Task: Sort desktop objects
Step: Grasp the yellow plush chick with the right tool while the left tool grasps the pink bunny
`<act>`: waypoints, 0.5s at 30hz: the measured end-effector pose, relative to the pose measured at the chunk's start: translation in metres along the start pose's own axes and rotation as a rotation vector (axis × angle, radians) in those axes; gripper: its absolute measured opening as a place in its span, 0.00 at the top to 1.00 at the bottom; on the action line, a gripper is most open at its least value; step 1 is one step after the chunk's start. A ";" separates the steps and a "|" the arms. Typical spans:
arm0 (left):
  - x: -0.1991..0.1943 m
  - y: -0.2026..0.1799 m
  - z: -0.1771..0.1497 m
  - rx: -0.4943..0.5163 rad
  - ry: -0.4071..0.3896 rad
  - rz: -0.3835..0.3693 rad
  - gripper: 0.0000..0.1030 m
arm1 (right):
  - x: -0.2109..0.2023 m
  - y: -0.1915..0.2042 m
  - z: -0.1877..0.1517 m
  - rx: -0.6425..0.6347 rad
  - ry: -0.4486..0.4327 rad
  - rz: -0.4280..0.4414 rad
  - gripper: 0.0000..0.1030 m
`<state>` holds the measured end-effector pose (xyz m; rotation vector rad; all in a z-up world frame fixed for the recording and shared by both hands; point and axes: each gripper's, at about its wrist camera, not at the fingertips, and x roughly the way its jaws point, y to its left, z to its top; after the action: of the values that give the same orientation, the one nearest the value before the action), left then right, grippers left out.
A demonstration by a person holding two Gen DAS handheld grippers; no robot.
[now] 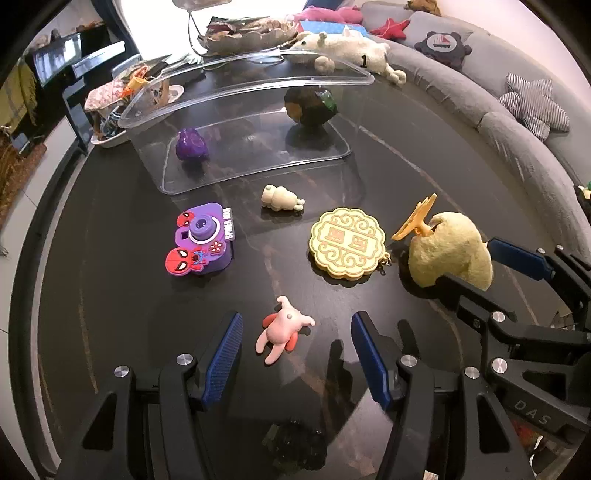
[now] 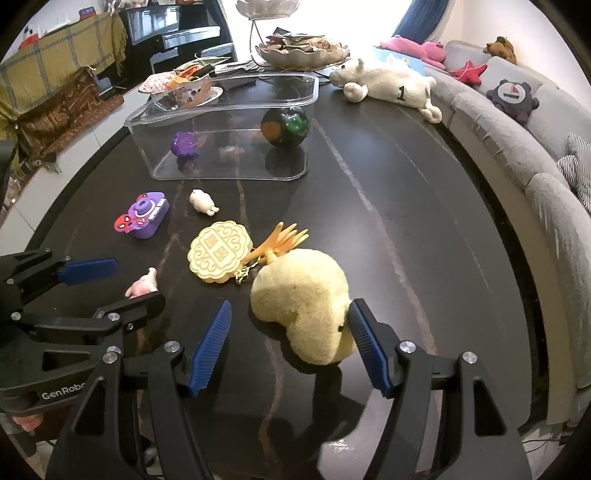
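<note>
clear bin (image 1: 258, 110) on bench (image 1: 406, 155) holds dark ball (image 1: 309, 105) and purple toy (image 1: 191, 144). yellow plush (image 2: 306, 299), mooncake charm (image 1: 347, 242), camera toy (image 1: 201, 240), pink figure (image 1: 282, 326) lie outside. right hand-held gripper (image 2: 290, 341) wide around plush, left hand-held gripper (image 1: 295, 354) wide around figure. risk: plush snags charm chain; figure slips.

Pink figure (image 1: 282, 328), purple camera (image 1: 201, 239), mooncake charm (image 1: 347, 242), yellow plush (image 1: 448, 249) loose on table.

Light: bright daylight from the blown-out window (image 1: 155, 22) behind.
Glare: soft sheen on the dark table (image 1: 388, 158).
Edges: strong fisheye bending, black corners.
</note>
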<state>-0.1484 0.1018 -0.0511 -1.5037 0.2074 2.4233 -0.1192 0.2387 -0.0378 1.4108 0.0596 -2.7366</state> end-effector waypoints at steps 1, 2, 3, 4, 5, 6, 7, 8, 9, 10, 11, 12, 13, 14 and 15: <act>0.001 -0.001 0.000 0.003 0.002 0.003 0.44 | 0.001 0.000 0.000 -0.011 0.000 -0.010 0.37; 0.001 -0.001 0.000 0.006 0.000 0.001 0.44 | 0.002 0.001 0.001 -0.021 -0.001 -0.021 0.37; 0.001 -0.002 0.001 0.009 -0.003 -0.001 0.44 | 0.004 0.001 0.001 -0.032 -0.003 -0.037 0.37; 0.001 -0.002 0.001 0.012 -0.006 -0.003 0.44 | 0.005 0.001 0.001 -0.039 -0.003 -0.051 0.37; 0.002 -0.003 0.001 0.015 -0.005 -0.003 0.44 | 0.008 0.002 0.002 -0.051 -0.001 -0.064 0.37; 0.003 -0.004 0.002 0.018 -0.004 -0.001 0.44 | 0.010 0.002 0.002 -0.062 0.002 -0.077 0.37; 0.005 -0.005 0.002 0.023 -0.003 0.002 0.44 | 0.013 0.003 0.003 -0.074 0.004 -0.089 0.37; 0.007 -0.006 0.002 0.027 0.000 0.006 0.44 | 0.017 0.003 0.003 -0.082 0.010 -0.094 0.37; 0.008 -0.006 0.002 0.027 0.006 0.009 0.44 | 0.019 0.002 0.003 -0.083 0.016 -0.090 0.37; 0.011 -0.007 0.001 0.027 0.011 0.011 0.44 | 0.022 0.002 0.003 -0.083 0.021 -0.086 0.37; 0.012 -0.006 0.001 0.025 0.016 0.011 0.44 | 0.023 0.001 0.002 -0.079 0.024 -0.081 0.37; 0.013 -0.006 0.000 0.021 0.019 0.010 0.44 | 0.024 0.001 0.002 -0.075 0.026 -0.075 0.37; 0.014 -0.005 0.000 0.017 0.022 0.009 0.44 | 0.025 0.000 0.001 -0.072 0.028 -0.070 0.37; 0.015 -0.004 0.000 0.017 0.024 0.009 0.44 | 0.026 0.000 0.001 -0.068 0.030 -0.064 0.37; 0.015 -0.004 0.000 0.016 0.021 0.007 0.44 | 0.027 -0.001 0.001 -0.064 0.033 -0.059 0.37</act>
<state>-0.1538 0.1081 -0.0646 -1.5247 0.2363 2.4066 -0.1355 0.2385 -0.0596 1.4598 0.1913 -2.7320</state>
